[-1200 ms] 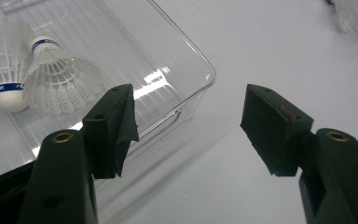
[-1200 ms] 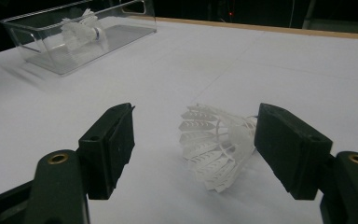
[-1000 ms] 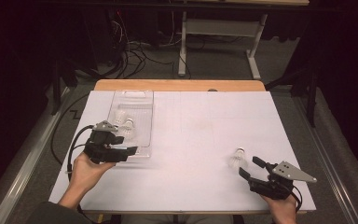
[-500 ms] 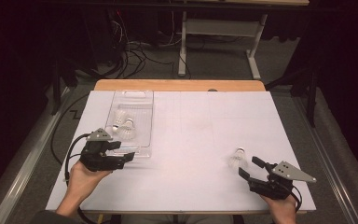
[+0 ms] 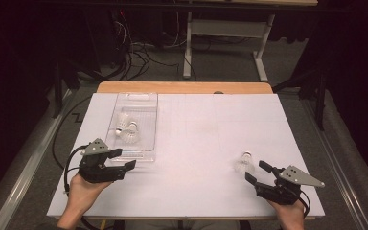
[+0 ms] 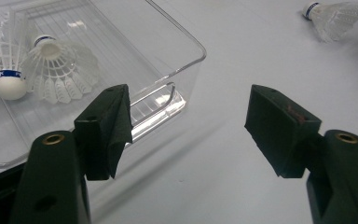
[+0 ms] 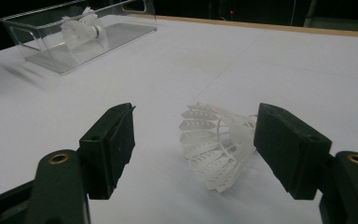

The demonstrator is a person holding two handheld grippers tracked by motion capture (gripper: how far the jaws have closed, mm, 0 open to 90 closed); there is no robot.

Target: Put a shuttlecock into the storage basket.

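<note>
Right gripper [image 5: 258, 173], jaws spread and grasping nothing, faces a white plastic shuttlecock [image 5: 244, 163] lying on its side on the white table [image 5: 201, 143], just ahead of the jaws. Left gripper [image 5: 124, 165], likewise spread and empty, sits beside the near end of a clear tray [image 5: 148, 110] containing two shuttlecocks [image 5: 127, 132].

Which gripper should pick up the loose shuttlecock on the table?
Right. The right gripper is open with the shuttlecock just ahead of its jaws; the left gripper sits by the clear tray.
</note>
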